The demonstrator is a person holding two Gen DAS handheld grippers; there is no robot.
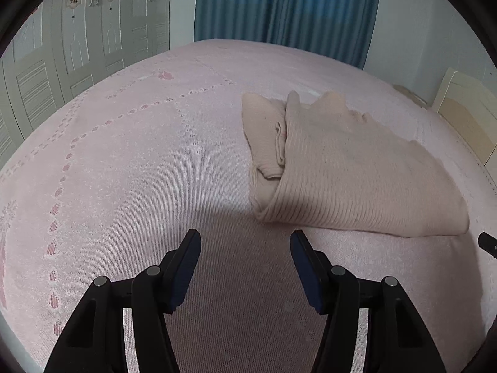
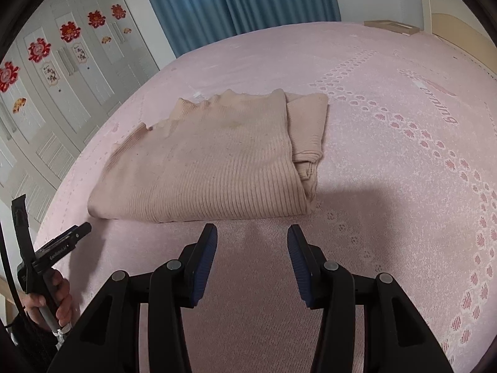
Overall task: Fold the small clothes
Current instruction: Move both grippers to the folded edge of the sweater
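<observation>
Sweater [image 2: 211, 158]: beige ribbed knit, folded, lying on the pink bedspread [image 2: 388, 143] at 12 o'clock of the right gripper.
Left gripper [image 1: 245, 241]: fingers spread, empty, sweater at its 1 o'clock.
Right gripper [image 2: 251, 234]: fingers spread, empty, just short of the sweater's near edge.
Wardrobe [image 2: 62, 71]: at 10 o'clock.

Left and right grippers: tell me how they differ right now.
The left gripper sits off the sweater's left part; the right gripper faces its near edge squarely. The left gripper's open gap looks wider than the right gripper's. Both are open, empty, and just short of the sweater over the pink bedspread.
</observation>
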